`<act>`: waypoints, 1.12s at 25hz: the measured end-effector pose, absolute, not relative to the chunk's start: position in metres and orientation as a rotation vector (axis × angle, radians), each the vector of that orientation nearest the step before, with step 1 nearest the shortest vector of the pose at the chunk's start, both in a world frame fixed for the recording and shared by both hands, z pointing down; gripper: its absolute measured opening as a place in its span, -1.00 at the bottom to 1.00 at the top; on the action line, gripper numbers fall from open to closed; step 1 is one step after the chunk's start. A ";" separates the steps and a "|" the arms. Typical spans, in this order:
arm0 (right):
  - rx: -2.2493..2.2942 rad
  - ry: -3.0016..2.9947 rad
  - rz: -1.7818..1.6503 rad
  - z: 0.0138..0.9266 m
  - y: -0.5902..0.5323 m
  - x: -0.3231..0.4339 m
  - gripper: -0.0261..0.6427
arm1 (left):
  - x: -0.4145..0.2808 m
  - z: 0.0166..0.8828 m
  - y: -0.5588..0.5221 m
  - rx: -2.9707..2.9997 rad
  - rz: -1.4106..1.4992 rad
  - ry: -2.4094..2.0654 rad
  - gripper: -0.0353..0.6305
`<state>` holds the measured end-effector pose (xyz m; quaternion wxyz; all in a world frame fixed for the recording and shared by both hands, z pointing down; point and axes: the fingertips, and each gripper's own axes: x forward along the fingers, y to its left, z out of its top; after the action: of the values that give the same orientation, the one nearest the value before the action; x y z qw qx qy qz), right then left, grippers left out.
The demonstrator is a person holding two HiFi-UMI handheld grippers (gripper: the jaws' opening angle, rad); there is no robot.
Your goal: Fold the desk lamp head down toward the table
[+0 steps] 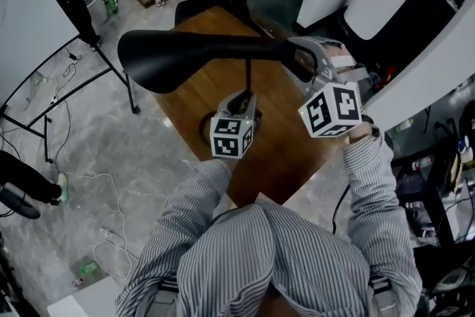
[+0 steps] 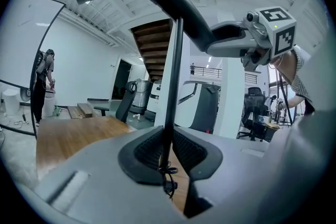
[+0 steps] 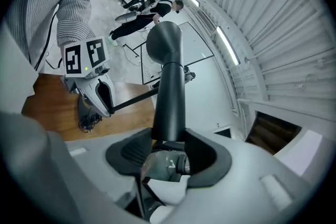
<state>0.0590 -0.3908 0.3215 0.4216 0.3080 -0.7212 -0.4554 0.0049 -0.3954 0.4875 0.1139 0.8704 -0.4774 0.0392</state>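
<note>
Our left hand-held gripper (image 2: 167,150) is clamped on the lamp's thin upright pole (image 2: 174,71). Our right hand-held gripper (image 3: 169,144) is clamped on the narrow end of the black lamp head (image 1: 178,57), which lies level above the wooden counter (image 1: 286,148).

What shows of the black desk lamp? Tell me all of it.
The desk lamp is matte black, metal or plastic by its look. Its flared head lies about level above the wooden table and tapers into a neck, which the right gripper clamps. A thin pole stands upright, pinched by the left gripper, and runs down to a round base on the table, with a cord bunched beside it.
</note>
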 end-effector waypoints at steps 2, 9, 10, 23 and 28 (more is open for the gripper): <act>0.737 -1.752 -1.169 0.316 -0.392 0.059 -0.35 | 0.004 0.488 -0.396 2.551 0.116 -1.399 -0.74; 0.614 -1.580 -1.232 0.301 -0.391 0.057 -0.35 | 0.003 0.487 -0.395 2.540 0.095 -1.405 -0.74; 0.597 -1.554 -1.242 0.299 -0.392 0.057 -0.35 | 0.002 0.487 -0.395 2.539 0.091 -1.405 -0.74; 0.385 -1.209 -1.342 0.274 -0.393 0.052 -0.35 | 0.005 0.488 -0.396 2.528 0.069 -1.410 -0.74; 0.324 -1.096 -1.373 0.265 -0.392 0.046 -0.35 | 0.004 0.489 -0.396 2.524 0.059 -1.410 -0.74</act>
<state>0.0460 -0.3923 0.2653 0.6269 0.1412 -0.4780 -0.5988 0.0044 -0.3960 0.4888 0.1247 0.8660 -0.4838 0.0203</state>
